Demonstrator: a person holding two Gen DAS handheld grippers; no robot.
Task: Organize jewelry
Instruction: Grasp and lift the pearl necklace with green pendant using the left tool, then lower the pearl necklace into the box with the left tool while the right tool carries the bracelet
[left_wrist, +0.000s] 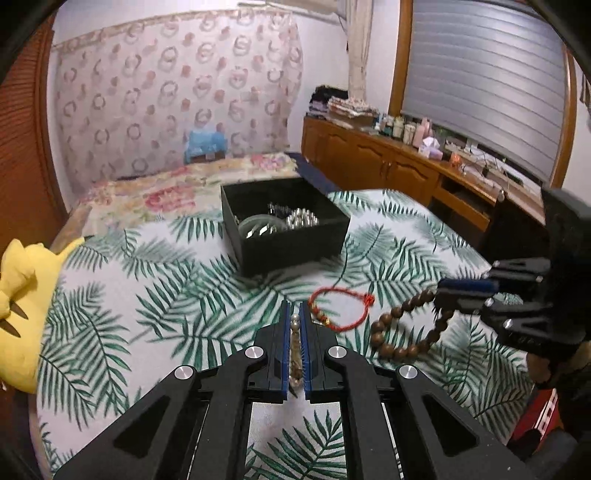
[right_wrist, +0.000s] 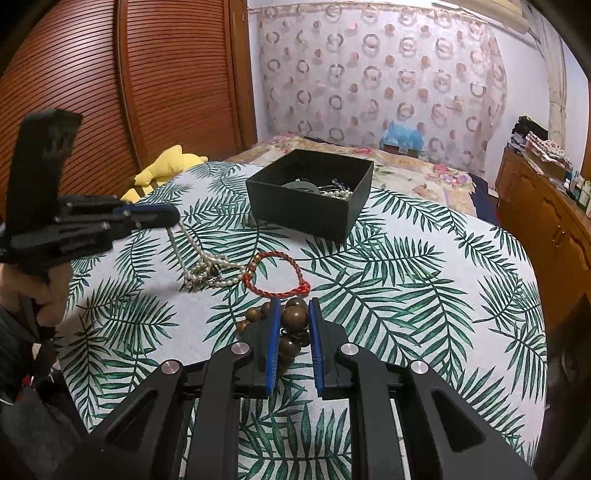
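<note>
A black open box (left_wrist: 284, 229) (right_wrist: 310, 199) with jewelry inside sits on the leaf-print cloth. My left gripper (left_wrist: 294, 314) (right_wrist: 173, 218) is shut on a pearl necklace (right_wrist: 207, 266), whose strands hang from it down to the cloth; a bead strand shows between its fingers in the left wrist view. A red cord bracelet (left_wrist: 340, 306) (right_wrist: 277, 277) lies flat between the grippers. My right gripper (right_wrist: 293, 306) (left_wrist: 443, 291) is shut on a brown wooden bead bracelet (left_wrist: 410, 325) (right_wrist: 295, 317), which rests on the cloth.
A yellow plush toy (left_wrist: 22, 295) (right_wrist: 166, 170) lies at the bed's left edge. A wooden cabinet (left_wrist: 388, 162) with bottles runs along the right wall. Wooden slatted doors (right_wrist: 110, 92) stand to the left. Floral bedding (left_wrist: 166, 192) lies behind the box.
</note>
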